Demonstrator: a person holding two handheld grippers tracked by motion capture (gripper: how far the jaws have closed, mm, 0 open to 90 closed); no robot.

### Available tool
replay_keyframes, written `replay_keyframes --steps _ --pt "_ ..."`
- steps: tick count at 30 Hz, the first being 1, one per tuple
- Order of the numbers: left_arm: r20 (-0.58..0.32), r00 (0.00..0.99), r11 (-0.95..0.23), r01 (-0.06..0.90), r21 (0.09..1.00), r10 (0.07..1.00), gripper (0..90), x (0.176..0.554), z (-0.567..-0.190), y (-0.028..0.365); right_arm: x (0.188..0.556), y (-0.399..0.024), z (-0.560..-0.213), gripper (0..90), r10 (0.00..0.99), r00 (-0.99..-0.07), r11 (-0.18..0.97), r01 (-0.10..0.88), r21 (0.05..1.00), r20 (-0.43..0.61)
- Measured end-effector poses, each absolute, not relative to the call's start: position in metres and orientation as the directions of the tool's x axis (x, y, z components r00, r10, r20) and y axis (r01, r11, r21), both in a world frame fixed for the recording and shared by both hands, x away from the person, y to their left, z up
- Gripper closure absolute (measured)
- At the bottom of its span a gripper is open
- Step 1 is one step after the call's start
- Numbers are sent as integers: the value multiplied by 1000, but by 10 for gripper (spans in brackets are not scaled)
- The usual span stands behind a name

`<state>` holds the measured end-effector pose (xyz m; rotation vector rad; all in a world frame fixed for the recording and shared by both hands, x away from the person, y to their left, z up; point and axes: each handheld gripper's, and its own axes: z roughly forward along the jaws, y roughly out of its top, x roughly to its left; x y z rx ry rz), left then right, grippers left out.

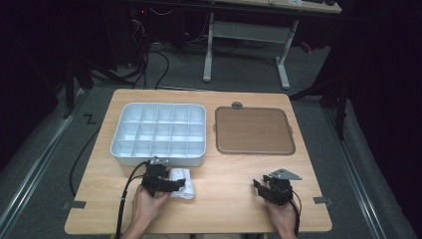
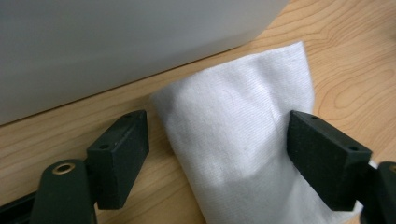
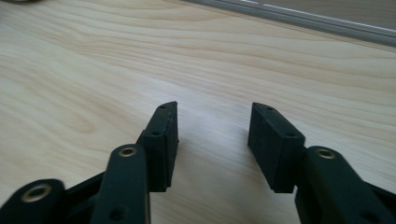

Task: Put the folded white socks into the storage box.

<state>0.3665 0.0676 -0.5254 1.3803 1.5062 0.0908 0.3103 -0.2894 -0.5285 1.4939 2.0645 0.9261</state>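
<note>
High view: left gripper [image 1: 171, 185] over folded white cloth [image 1: 184, 183] on wooden bench [image 1: 229, 199], just in front of white compartment tray [image 1: 158, 133]; brown mat [image 1: 254, 130] beside it.

Left gripper view: fingers [image 2: 122, 154] spread astride cloth [image 2: 238, 140], not pinching. Step: grasp; next, close. Tray wall close behind.

Right gripper view: right gripper [image 3: 212, 140] spread, empty.
</note>
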Motion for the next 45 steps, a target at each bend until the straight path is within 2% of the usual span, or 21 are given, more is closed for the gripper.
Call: replay_keyframes --steps 4,7,11,25,34,45 --pt "-616 216 330 687 647 757 258 366 -525 68 312 -301 -530 482 953 -302 201 651 732 7" --pt "-632 224 340 686 643 742 339 364 -526 67 315 -309 -531 449 962 -273 199 650 734 -18" --pt "-648 233 356 679 642 725 375 361 -527 68 316 -311 -531 406 964 -264 196 653 732 -22" --pt "-678 226 364 704 610 700 487 360 -526 70 316 -310 -531 391 966 -257 191 656 731 -21" --pt "-651 272 333 684 648 709 645 352 -522 70 316 -311 -531 385 964 -264 194 654 731 -20" --pt "-654 292 312 698 645 698 688 348 -518 70 316 -311 -531 381 964 -266 197 654 730 -22"
